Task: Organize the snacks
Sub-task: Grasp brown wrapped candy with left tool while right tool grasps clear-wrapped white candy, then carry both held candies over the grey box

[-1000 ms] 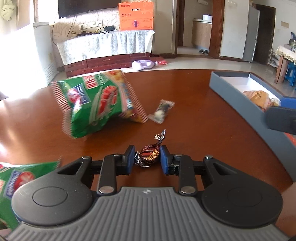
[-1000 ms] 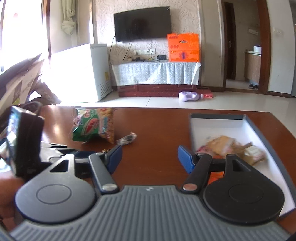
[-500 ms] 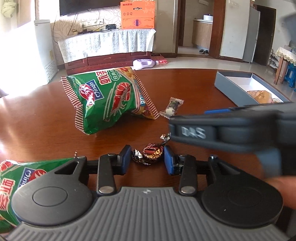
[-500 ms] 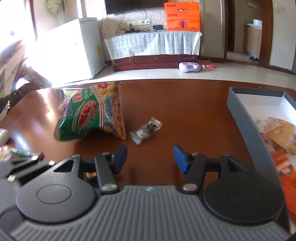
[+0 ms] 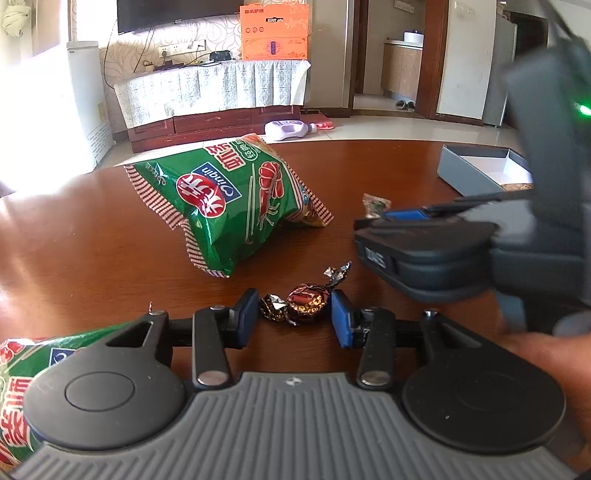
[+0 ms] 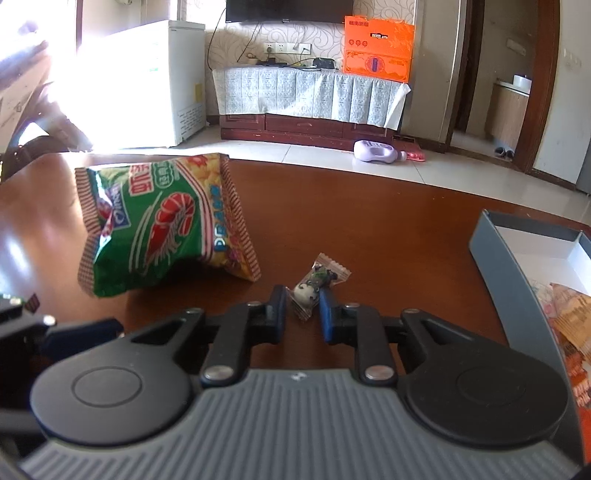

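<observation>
The foil-wrapped chocolate (image 5: 307,303) is straddled by the opening left gripper (image 5: 294,318); the small wrapped candy (image 6: 317,283) is clamped by the right gripper (image 6: 302,309).

The table (image 5: 92,240) is polished wood with a glossy, reflective finish. The snack bag (image 5: 236,199) is shiny printed plastic film. The chocolate (image 5: 308,302) is wrapped in crinkled metallic foil. The small candy (image 6: 317,284) has a clear plastic wrapper. The box (image 6: 509,273) looks like matt card.

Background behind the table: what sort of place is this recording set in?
Most likely a home living room: a wall-mounted television above a low cabinet with a lace cloth, a tiled floor, and a doorway onto a kitchen counter.
</observation>
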